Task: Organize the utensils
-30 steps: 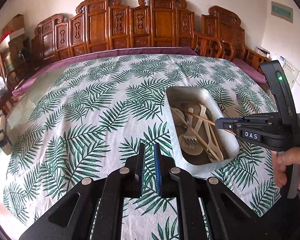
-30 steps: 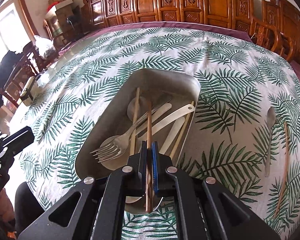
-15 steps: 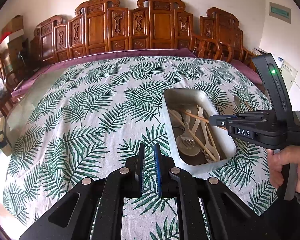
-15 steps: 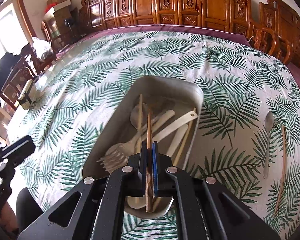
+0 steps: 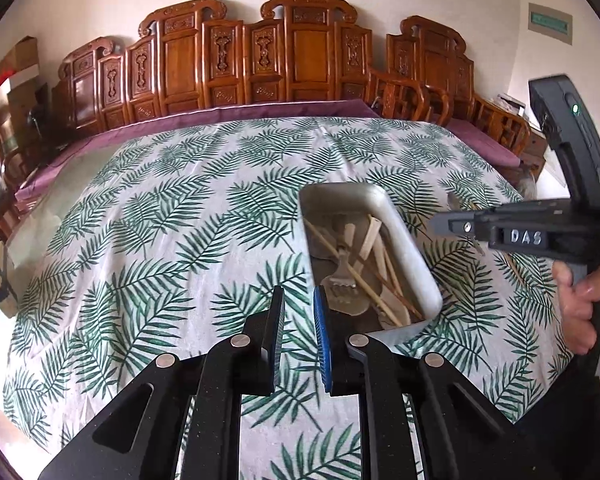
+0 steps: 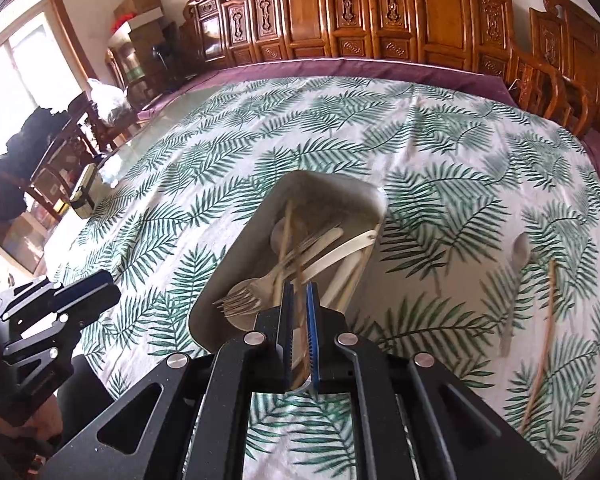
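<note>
A metal tray (image 5: 404, 240) (image 6: 236, 256) on the palm-leaf cloth holds a fork (image 5: 342, 276) (image 6: 240, 296), pale spoons and several chopsticks. My right gripper (image 6: 300, 286) (image 5: 436, 224) hovers over the tray's near end. Its jaws are almost together, with a thin slit and nothing clearly pinched. A blurred brown chopstick (image 6: 298, 256) lies just past its tips in the tray. My left gripper (image 5: 298, 292) (image 6: 108, 286) sits left of the tray with its jaws opening and only cloth between them. A spoon (image 6: 518, 256) and a chopstick (image 6: 544, 328) lie on the cloth to the right.
Carved wooden chairs (image 5: 308, 52) line the far side of the table, beyond a purple cloth border. A small box (image 6: 82, 192) sits at the left table edge. A person's hand (image 5: 580, 300) grips the right gripper's handle.
The right gripper has lifted away from the tray. The chopstick that sat between its pads now shows beyond the tips. The left jaws have spread slightly.
</note>
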`<state>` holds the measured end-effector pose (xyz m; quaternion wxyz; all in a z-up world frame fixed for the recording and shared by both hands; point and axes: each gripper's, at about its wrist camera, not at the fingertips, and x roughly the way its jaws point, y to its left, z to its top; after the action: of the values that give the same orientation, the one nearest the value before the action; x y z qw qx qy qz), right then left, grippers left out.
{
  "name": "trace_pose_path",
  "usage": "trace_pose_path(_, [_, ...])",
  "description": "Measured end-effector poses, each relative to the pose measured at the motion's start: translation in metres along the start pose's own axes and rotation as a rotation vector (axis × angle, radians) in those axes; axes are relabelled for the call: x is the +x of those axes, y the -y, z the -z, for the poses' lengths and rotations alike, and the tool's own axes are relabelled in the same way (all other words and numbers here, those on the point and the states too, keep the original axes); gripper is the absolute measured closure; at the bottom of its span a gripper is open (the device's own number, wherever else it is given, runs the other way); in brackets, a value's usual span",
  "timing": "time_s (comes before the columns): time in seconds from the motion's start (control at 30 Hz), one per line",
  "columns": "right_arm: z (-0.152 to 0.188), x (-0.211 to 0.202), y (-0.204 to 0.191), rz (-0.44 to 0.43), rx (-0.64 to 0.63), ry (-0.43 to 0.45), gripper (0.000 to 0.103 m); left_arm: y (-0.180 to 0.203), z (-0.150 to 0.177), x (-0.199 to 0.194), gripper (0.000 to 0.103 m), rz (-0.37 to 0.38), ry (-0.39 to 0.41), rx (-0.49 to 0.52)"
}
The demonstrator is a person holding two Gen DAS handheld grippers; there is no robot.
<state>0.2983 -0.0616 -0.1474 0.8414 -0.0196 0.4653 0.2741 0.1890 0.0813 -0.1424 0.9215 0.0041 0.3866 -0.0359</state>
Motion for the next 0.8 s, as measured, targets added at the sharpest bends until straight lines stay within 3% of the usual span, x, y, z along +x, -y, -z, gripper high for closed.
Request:
trace_pose_path(0.13, [0.007, -0.016, 0.018, 0.007, -0.002, 0.017, 0.094, 0.014, -0.008, 0.002, 0.087, 0.017, -0.006, 0.011])
trace_pose_path(0.3, [0.026, -0.031, 0.055, 0.077, -0.014, 0.019, 0.094, 0.037, -0.024, 0.006, 0.070, 0.043, 0.001, 0.041])
trace_pose_path(0.37, [0.034, -0.036, 0.075, 0.100, -0.001, 0.013, 0.082, 0.047, -0.031, 0.011, 0.068, 0.055, 0.001, 0.053])
trace_pose_path(0.43, [0.041, -0.040, 0.100, 0.141, 0.021, 0.005, 0.079, 0.058, -0.036, 0.019, 0.065, 0.068, -0.007, 0.062])
trace_pose_path(0.5, [0.048, -0.042, 0.124, 0.167, 0.049, -0.005, 0.079, 0.072, -0.042, 0.028, 0.041, 0.089, -0.010, 0.068])
trace_pose_path(0.8, [0.073, -0.022, 0.199, 0.246, 0.132, -0.069, 0.079, 0.127, -0.049, 0.075, 0.039, 0.153, -0.076, 0.127])
